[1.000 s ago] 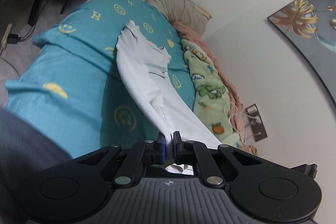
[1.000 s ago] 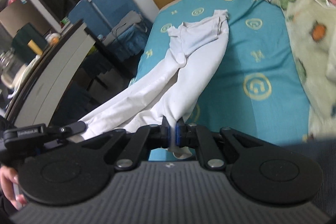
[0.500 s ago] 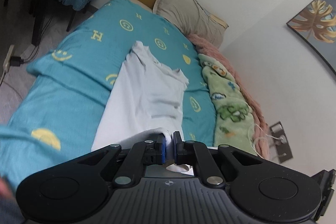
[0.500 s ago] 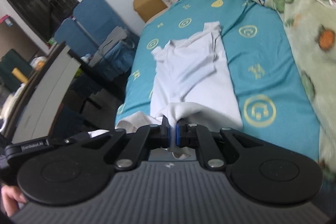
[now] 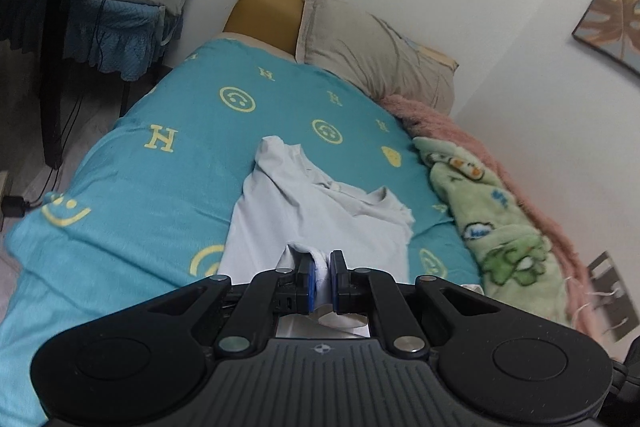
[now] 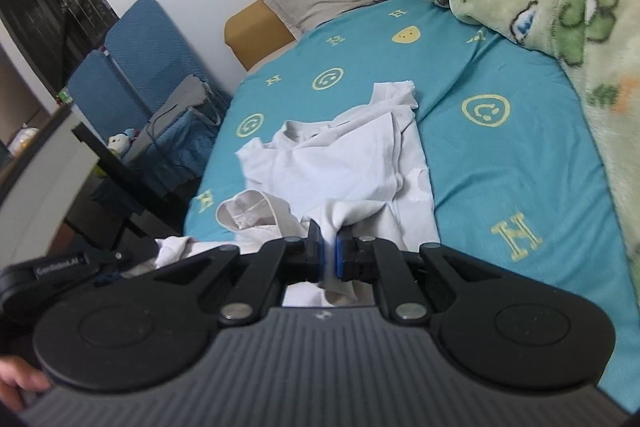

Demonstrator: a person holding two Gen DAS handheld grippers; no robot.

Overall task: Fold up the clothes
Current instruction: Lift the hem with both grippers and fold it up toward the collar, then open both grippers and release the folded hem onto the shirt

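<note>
A white garment [image 5: 320, 215] lies on the teal bed cover [image 5: 168, 155], its far part flat with the collar end toward the pillow. My left gripper [image 5: 319, 269] is shut on a bunched edge of the near part. In the right wrist view the same white garment [image 6: 344, 163] spreads ahead, and my right gripper [image 6: 329, 251] is shut on another bunched edge of it. A folded-over hem [image 6: 248, 213] loops up just left of the right gripper. The left gripper's body [image 6: 60, 263] shows at the lower left of that view.
A grey pillow [image 5: 368, 51] and tan headboard [image 5: 264, 11] lie at the bed's far end. A green printed blanket [image 5: 492, 227] over a pink one [image 5: 452, 131] runs along the wall side. A blue chair [image 6: 132, 67] with draped cloth and a dark desk [image 6: 112, 163] stand beside the bed.
Both grippers moved forward over the bed, carrying the garment's near end toward its collar end. The long stretched cloth now lies doubled and shorter on the cover.
</note>
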